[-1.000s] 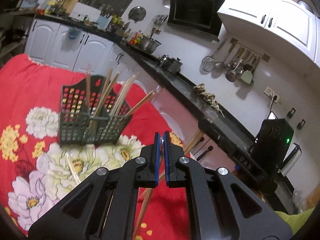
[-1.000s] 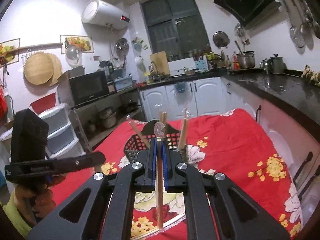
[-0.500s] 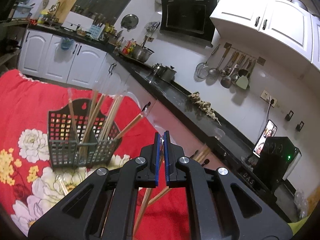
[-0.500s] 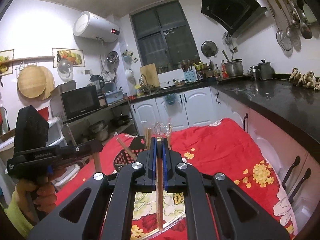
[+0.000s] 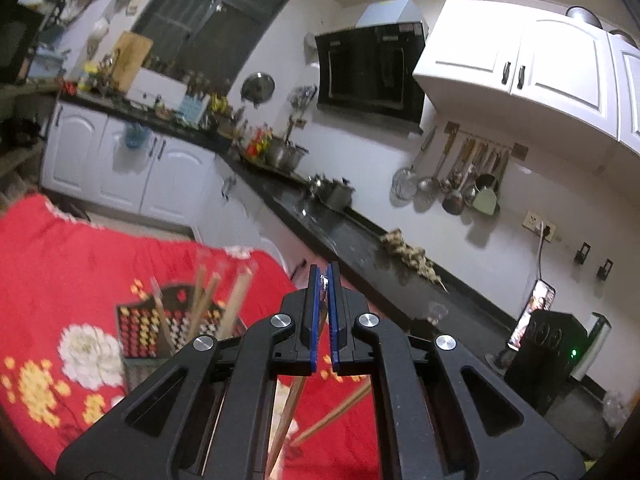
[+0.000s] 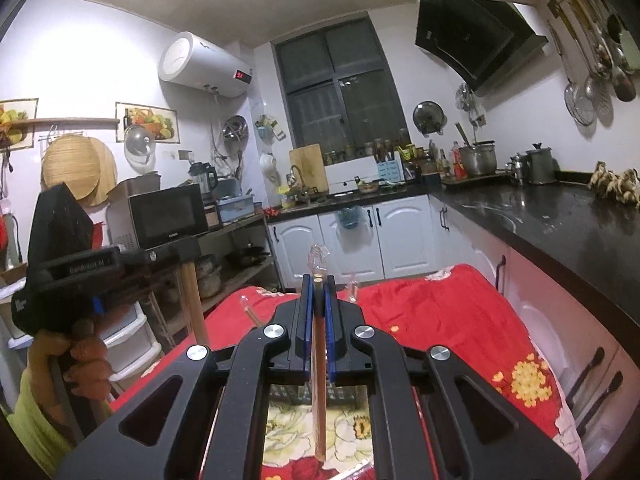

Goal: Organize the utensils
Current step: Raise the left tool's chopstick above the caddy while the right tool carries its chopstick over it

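Note:
My left gripper [image 5: 324,276] is shut on a wooden chopstick [image 5: 289,416] that hangs down below the jaws, a bit of clear wrapper at its top. The right wrist view also shows my left gripper [image 6: 184,250], held by a hand at the left, with the chopstick [image 6: 192,304] hanging from it. My right gripper [image 6: 319,280] is shut on another chopstick [image 6: 319,384], whose clear wrapper tip sticks up above the pads. A dark mesh utensil basket [image 5: 140,344] with several chopsticks stands on the red flowered cloth [image 5: 60,264], below and left of the left gripper.
A second wooden stick [image 5: 340,406] slants under the left gripper; where it rests is hidden. A black countertop [image 6: 560,224] with pots runs along the right. White cabinets [image 6: 360,236] stand beyond the table, with shelves and a microwave [image 6: 168,216] at the left.
Both grippers have risen with their chopsticks still held. The basket has sunk lower in both views and is now largely hidden behind the right gripper.

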The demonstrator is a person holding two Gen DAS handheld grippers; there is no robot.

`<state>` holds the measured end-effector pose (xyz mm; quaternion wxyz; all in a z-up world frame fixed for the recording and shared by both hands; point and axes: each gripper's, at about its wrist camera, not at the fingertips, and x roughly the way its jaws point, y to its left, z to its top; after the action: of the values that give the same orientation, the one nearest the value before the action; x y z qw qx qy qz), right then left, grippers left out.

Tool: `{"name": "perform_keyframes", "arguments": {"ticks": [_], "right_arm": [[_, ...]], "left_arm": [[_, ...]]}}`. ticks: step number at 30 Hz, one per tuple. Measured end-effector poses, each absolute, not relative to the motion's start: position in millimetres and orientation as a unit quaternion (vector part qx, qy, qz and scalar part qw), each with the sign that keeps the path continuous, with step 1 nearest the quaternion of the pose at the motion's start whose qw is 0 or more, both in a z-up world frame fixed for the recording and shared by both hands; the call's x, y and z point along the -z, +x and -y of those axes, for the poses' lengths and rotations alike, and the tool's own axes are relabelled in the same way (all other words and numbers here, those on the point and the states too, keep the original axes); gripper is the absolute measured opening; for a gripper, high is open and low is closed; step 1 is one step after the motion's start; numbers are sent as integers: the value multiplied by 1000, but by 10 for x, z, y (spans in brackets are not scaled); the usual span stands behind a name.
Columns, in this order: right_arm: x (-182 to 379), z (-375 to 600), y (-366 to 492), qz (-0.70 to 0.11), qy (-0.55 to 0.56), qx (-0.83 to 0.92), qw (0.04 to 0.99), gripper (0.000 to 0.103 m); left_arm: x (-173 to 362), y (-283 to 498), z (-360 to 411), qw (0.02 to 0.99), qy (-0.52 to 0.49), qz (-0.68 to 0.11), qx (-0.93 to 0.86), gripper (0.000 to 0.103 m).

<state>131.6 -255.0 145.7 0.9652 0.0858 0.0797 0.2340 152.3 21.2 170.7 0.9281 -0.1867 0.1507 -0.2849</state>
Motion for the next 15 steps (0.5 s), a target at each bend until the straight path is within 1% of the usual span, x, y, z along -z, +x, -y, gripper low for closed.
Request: {"name": "perform_keyframes", "arguments": {"ticks": [15], "right_arm": [[-1758, 2273, 1559, -47, 67, -241, 967, 6]], "left_arm": [[-2222, 1708, -595, 961, -163, -81, 209, 2]]}}
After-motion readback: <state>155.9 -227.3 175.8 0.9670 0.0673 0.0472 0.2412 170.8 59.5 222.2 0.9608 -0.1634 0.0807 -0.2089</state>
